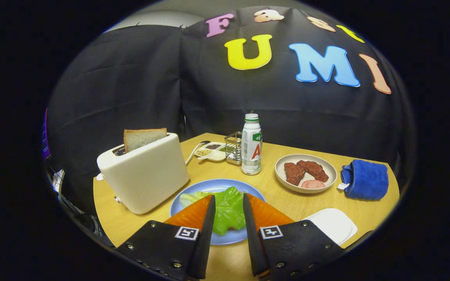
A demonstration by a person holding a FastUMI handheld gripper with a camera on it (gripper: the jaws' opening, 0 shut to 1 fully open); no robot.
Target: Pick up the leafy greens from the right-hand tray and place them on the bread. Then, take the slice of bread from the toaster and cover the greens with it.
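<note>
Gripper view: the tool [229, 208] hangs low over the near side of the bench [272, 187] with its two fingers spread apart, holding nothing; neither finger presses on anything. Between the fingers, and running a little past their tips toward 12 o'clock, lie the leafy greens [228, 208], spread flat on the blue plate [209, 185]. A paler, bread-like piece [189, 198] peeks out from under the greens at about 10 o'clock from the fingertips; I cannot tell for sure that it is the lower slice. So the greens already lie on the plate, as the task's opening half would leave them.

From the tool, the toaster [145, 173] stands at about 10 o'clock, just beside the plate, and the slice of bread [143, 138] stands upright in its slot, top edge well clear of the body. The slice's long axis runs left to right across the fingers' line, so a grasp on it would likely want the spread fingers either side of its thin faces.

At about 2 o'clock a plate of meat [306, 172] sits well apart; a white tray [332, 223] lies just right of the right finger at 3 o'clock. A bottle [251, 144] stands beyond the blue plate at 12 o'clock.
</note>
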